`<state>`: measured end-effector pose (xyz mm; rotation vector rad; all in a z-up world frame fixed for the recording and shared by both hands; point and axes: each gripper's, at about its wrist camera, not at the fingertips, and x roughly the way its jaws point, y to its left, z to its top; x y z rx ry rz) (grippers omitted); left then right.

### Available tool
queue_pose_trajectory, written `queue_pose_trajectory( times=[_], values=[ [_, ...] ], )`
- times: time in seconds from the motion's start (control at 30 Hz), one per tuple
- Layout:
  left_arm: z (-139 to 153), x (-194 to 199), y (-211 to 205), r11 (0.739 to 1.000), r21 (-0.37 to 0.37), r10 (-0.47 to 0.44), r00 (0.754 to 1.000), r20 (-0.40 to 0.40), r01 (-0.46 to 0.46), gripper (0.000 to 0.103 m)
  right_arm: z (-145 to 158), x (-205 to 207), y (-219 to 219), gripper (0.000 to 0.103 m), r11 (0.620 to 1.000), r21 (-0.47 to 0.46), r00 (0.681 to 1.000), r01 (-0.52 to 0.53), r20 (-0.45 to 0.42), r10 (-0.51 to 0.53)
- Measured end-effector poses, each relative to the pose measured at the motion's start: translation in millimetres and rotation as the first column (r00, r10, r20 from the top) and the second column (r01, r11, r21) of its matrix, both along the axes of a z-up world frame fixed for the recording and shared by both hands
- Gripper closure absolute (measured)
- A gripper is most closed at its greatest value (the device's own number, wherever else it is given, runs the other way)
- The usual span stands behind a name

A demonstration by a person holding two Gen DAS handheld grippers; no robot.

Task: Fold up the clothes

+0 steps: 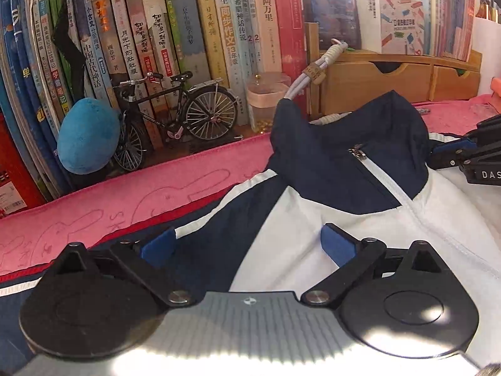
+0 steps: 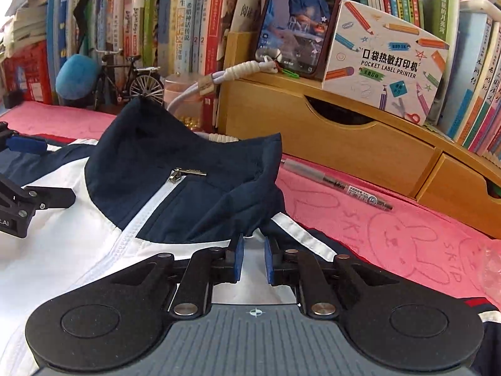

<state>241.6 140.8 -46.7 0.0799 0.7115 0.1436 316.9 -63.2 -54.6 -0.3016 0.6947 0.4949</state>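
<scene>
A navy and white zip jacket [image 1: 313, 219] lies front up on a pink towel [image 1: 125, 206], its collar [image 2: 175, 156] standing toward the books. My left gripper [image 1: 247, 235] hangs open and wide over the jacket's left shoulder, with nothing between its blue pads. My right gripper [image 2: 253, 241] is at the other shoulder. Its pads stand a narrow gap apart with white fabric between them, and the collar's folds run in to its tips. Each wrist view shows the other gripper at its edge: the right gripper [image 1: 463, 153] and the left gripper [image 2: 47, 169].
Behind the towel stands a row of books with a model bicycle [image 1: 178, 119], a blue plush [image 1: 87, 134] and a jar [image 1: 266, 100]. A wooden drawer unit [image 2: 344, 156] carries a label printer box [image 2: 385, 62]. A pen [image 2: 338, 185] lies on the towel beside the collar.
</scene>
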Motion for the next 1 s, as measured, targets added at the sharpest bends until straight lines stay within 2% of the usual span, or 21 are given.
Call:
queue_pose_trajectory(
  times=[0.07, 0.17, 0.2, 0.23, 0.33, 0.4, 0.43, 0.5, 0.63, 0.77, 0.87, 0.9, 1.0],
  values=[
    [0, 15, 14, 0.998, -0.003, 0.059, 0.998, 0.000, -0.059, 0.002, -2, 14, 3, 0.087, 1.000, 0.014, 1.000, 0.005, 0.009, -0.005],
    [-2, 33, 24, 0.993, 0.025, 0.116, 0.993, 0.004, -0.116, 0.000, -11, 30, 15, 0.079, 1.000, -0.016, 0.995, 0.023, 0.099, -0.021],
    [-2, 38, 26, 0.990, 0.041, 0.133, 0.991, 0.007, -0.133, 0.000, -13, 34, 18, 0.065, 0.999, -0.021, 0.991, 0.044, 0.129, -0.041],
    [-3, 41, 26, 0.987, 0.057, 0.147, 0.989, 0.009, -0.147, 0.000, -12, 36, 16, 0.056, 0.997, -0.011, 0.989, 0.071, 0.131, -0.069],
    [-1, 38, 27, 0.984, 0.084, 0.156, 0.988, 0.017, -0.157, 0.000, 2, 32, -4, 0.055, 0.993, 0.073, 0.995, 0.090, 0.041, -0.093],
    [1, 29, 27, 0.982, 0.097, 0.157, 0.987, 0.025, -0.159, 0.000, 17, 10, -28, 0.052, 0.986, 0.155, 0.998, 0.057, 0.010, -0.059],
    [3, 25, 27, 0.982, 0.104, 0.158, 0.987, 0.029, -0.160, 0.000, 24, -5, -41, 0.044, 0.982, 0.186, 0.999, 0.028, 0.013, -0.031],
    [9, 6, 29, 0.982, 0.104, 0.153, 0.987, 0.039, -0.156, 0.003, 34, -42, -67, 0.037, 0.977, 0.210, 0.999, -0.031, 0.023, 0.027],
    [26, -69, 36, 0.992, 0.044, 0.112, 0.991, 0.067, -0.115, 0.003, 42, -115, -121, 0.035, 0.971, 0.208, 0.993, -0.117, 0.028, 0.114],
    [37, -141, 39, 0.996, -0.008, 0.095, 0.993, 0.075, -0.094, 0.001, 41, -162, -153, 0.035, 0.947, 0.283, 0.987, -0.151, -0.017, 0.163],
    [25, -153, 46, 0.980, 0.108, 0.169, 0.985, 0.022, -0.170, 0.000, 39, -192, -155, 0.031, 0.933, 0.311, 0.979, -0.181, -0.030, 0.200],
    [20, -155, 53, 0.972, 0.120, 0.203, 0.979, 0.010, -0.203, 0.000, 38, -201, -152, 0.031, 0.931, 0.311, 0.977, -0.192, -0.034, 0.213],
    [15, -157, 91, 0.952, 0.022, 0.306, 0.952, 0.012, -0.306, 0.000, 34, -224, -142, 0.030, 0.932, 0.285, 0.967, -0.223, -0.055, 0.248]
  ],
)
